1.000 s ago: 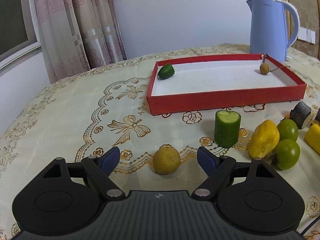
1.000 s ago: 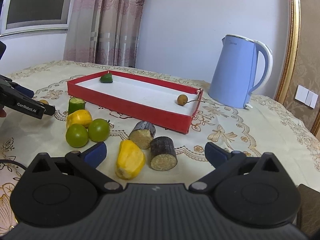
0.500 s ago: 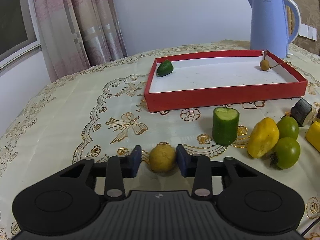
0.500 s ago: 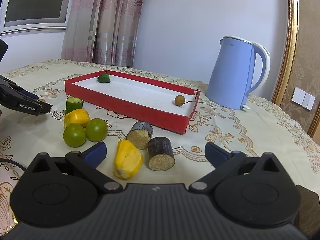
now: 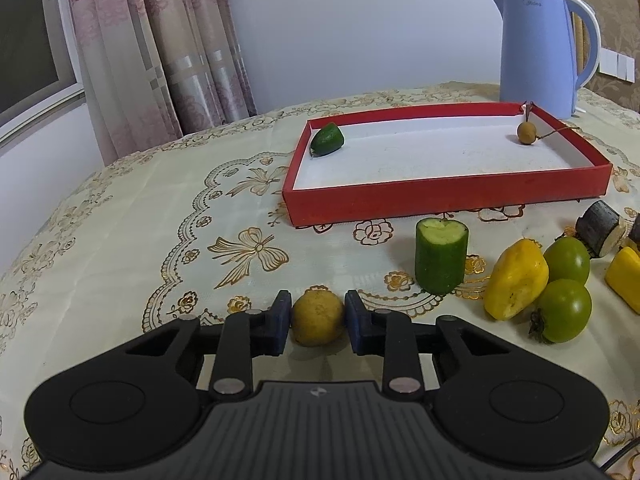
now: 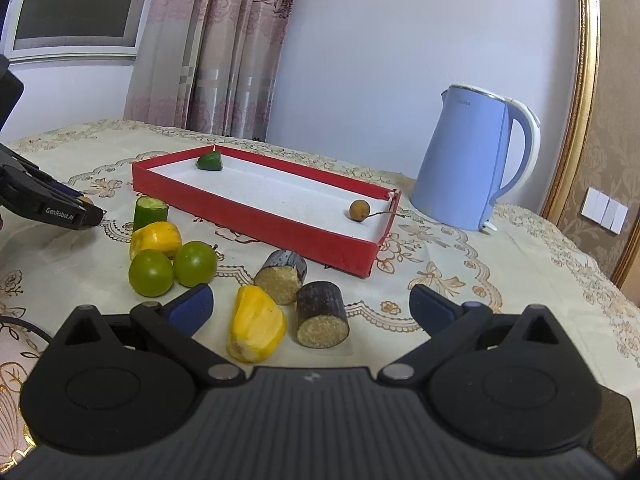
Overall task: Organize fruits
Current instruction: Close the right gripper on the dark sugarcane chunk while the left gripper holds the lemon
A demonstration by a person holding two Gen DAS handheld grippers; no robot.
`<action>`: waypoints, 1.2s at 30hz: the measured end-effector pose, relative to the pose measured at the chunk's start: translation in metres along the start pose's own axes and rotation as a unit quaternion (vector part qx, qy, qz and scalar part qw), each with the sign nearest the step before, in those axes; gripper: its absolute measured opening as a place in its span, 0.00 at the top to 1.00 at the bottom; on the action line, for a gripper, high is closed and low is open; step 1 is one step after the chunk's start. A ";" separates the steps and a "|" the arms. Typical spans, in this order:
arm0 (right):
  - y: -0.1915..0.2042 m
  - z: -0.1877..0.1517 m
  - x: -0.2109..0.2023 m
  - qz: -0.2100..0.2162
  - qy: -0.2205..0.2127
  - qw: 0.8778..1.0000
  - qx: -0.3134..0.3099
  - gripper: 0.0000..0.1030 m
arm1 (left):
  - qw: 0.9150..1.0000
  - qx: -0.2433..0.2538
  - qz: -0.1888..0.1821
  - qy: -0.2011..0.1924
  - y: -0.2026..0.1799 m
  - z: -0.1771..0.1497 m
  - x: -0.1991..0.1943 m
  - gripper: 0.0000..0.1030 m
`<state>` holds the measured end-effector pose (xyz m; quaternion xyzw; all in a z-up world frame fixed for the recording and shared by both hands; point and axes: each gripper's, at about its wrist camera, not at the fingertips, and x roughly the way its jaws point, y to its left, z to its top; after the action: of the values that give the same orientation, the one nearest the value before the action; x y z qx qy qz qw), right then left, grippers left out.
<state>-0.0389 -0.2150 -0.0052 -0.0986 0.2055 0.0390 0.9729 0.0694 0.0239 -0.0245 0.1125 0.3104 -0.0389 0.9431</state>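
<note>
My left gripper [image 5: 317,317] is shut on a small round yellow fruit [image 5: 317,322] that rests on the tablecloth; it also shows at the left of the right wrist view [image 6: 86,210]. The red tray [image 5: 440,196] holds a green fruit piece [image 5: 327,139] and a brown longan [image 5: 526,132]. A cucumber piece [image 5: 441,256], a yellow fruit [image 5: 516,278] and two green fruits [image 5: 564,310] lie right of my left gripper. My right gripper [image 6: 310,306] is open above a yellow fruit piece [image 6: 256,324] and two sugarcane pieces [image 6: 322,314].
A blue electric kettle [image 6: 472,168] stands behind the tray's right end. Curtains [image 5: 160,52] hang behind the table's far edge. A cable [image 6: 24,326] lies at the front left in the right wrist view.
My left gripper's jaws closed from wide open onto the small yellow fruit. My right gripper stayed open and drifted slightly, the view shifting a little.
</note>
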 end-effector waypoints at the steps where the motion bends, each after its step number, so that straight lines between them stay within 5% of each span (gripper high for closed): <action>1: 0.000 0.000 0.000 0.002 -0.002 1.000 -0.001 0.00 | 1.000 -0.001 0.002 0.001 0.000 0.000 0.001 0.73; 20: -0.014 0.006 0.001 -0.020 0.001 1.000 -0.003 0.07 | 1.000 -0.008 0.017 0.002 -0.002 0.001 0.002 0.73; 28: -0.028 0.005 0.016 -0.014 0.032 0.999 0.010 0.44 | 1.000 -0.007 0.016 0.001 -0.003 -0.001 0.003 0.73; 36: -0.025 0.006 0.026 0.017 0.053 0.998 0.009 0.51 | 1.000 -0.007 0.016 0.000 -0.001 -0.001 0.003 0.73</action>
<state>-0.0100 -0.2369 -0.0062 -0.0887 0.2584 0.0488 0.9607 0.0709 0.0232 -0.0269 0.1105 0.3093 -0.0219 0.9443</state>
